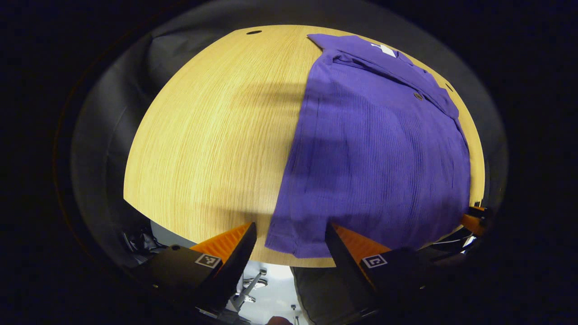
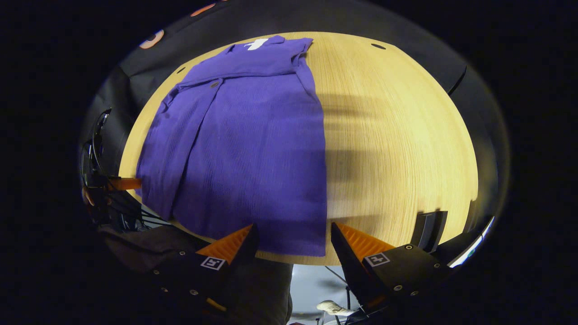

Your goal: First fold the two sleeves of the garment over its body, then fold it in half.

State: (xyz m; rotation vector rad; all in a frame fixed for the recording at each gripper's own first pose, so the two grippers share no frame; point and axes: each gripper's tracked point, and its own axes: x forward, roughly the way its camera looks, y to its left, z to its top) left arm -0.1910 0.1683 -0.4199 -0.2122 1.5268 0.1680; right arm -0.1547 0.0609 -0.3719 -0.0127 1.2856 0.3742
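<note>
Nearest in the left gripper view, the left gripper (image 1: 291,237) hangs wide open over the table's near edge, its two fingers straddling the garment's left hem corner, gripping nothing. One purple garment (image 1: 379,153) lies flat on the one wooden table (image 1: 212,135), collar far, both sleeves already folded over its body, not yet halved. In the right gripper view, the right gripper (image 2: 293,237) likewise stands wide open and holding nothing, straddling the garment's (image 2: 253,149) right hem corner by the table (image 2: 397,135) edge

Purple garment (image 1: 379,153) lies flat, sleeves seemingly folded in.
</note>
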